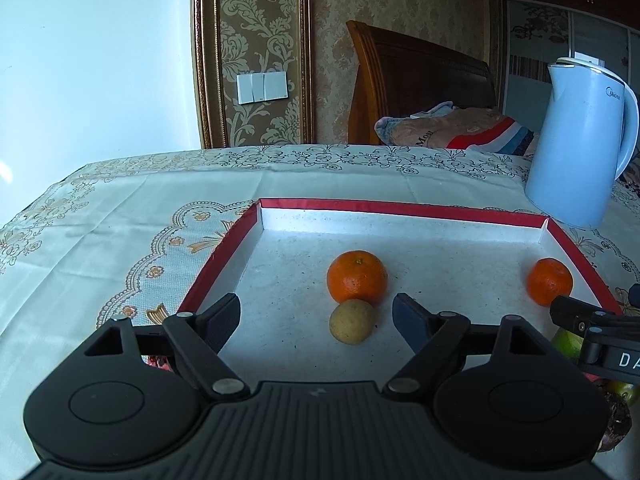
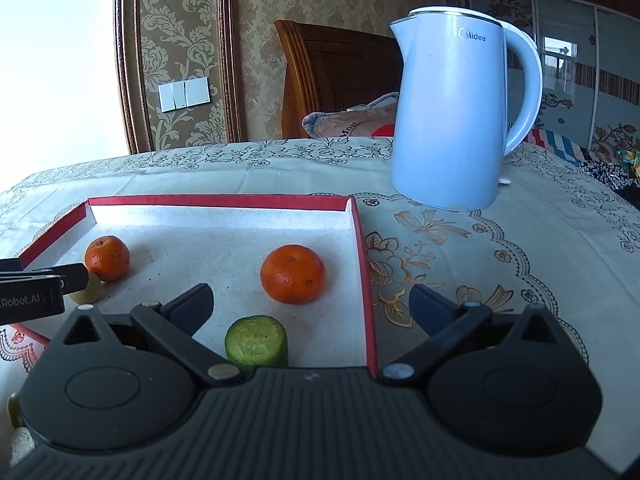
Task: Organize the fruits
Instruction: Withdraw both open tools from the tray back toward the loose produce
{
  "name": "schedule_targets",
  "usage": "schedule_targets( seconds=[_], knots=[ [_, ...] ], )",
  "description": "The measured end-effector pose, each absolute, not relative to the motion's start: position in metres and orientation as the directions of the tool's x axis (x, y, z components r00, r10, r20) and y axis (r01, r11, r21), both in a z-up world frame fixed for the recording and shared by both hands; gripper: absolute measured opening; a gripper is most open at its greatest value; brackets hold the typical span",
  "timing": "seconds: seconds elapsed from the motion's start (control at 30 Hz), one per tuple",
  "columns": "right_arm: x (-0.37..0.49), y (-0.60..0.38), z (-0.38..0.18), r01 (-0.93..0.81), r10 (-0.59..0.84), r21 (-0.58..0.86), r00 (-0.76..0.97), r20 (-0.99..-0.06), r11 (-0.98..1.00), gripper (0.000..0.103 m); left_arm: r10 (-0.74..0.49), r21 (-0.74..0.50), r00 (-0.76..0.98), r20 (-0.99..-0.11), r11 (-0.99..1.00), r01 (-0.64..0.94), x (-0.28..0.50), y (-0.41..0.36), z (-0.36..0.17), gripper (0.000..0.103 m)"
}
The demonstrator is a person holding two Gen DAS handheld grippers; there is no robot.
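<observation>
Hovering over red tray point(image 1: 404, 209): both grippers released, empty; left gripper point(image 1: 316, 316) brackets yellow fruit point(image 1: 352, 321), right gripper point(image 2: 312, 305) above cucumber piece point(image 2: 256, 342) near tray's front wall, likely just deposited

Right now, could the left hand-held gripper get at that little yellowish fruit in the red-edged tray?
Probably yes. The left hand-held gripper is open and the yellowish fruit lies between its fingers with nothing in front of it. The orange just behind touches or nearly touches it, so it may get nudged.
</observation>
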State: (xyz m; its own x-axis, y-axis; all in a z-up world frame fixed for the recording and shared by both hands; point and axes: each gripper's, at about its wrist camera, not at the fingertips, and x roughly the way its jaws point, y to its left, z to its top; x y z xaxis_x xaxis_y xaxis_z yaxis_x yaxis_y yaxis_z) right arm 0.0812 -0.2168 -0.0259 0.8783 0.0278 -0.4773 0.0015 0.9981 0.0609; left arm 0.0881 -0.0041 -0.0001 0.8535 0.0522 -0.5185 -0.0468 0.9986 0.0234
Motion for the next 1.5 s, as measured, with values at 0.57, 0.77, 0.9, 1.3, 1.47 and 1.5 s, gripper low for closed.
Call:
schedule_targets(
  seconds=[0.57, 0.77, 0.9, 1.3, 1.47, 1.5],
  knots=[
    [0.071, -0.217, -0.029, -0.010, 0.032, 0.048, 0.874, -0.484, 0.999, 0.103, 0.035, 0.015, 0.862, -0.505, 0.999, -0.032, 0.067, -0.001, 0.001, 0.084],
    [0.067, -0.217, -0.029, -0.012, 0.033, 0.045, 0.875, -0.483, 0.999, 0.103, 0.024, 0.012, 0.864, -0.503, 1.000, -0.021, 0.060, -0.002, 0.001, 0.084],
    [0.066, -0.217, -0.030, -0.011, 0.030, 0.043, 0.873, -0.486, 0.999, 0.103, 0.031, 0.037, 0.867, -0.497, 0.999, -0.015, 0.058, -0.006, -0.001, 0.084],
    [0.055, -0.221, -0.030, -0.017, 0.046, 0.064, 0.873, -0.485, 0.998, 0.103, 0.001, 0.014, 0.869, -0.496, 1.000, 0.007, 0.042, -0.004, -0.002, 0.084],
    [0.055, -0.221, -0.032, -0.016, 0.045, 0.064, 0.872, -0.487, 0.998, 0.103, -0.011, 0.025, 0.866, -0.500, 0.999, 0.027, 0.033, -0.005, -0.004, 0.084],
    [0.054, -0.221, -0.032, -0.015, 0.045, 0.064, 0.872, -0.488, 0.998, 0.103, -0.011, 0.027, 0.866, -0.501, 0.999, 0.028, 0.031, -0.005, -0.005, 0.084]
  ],
)
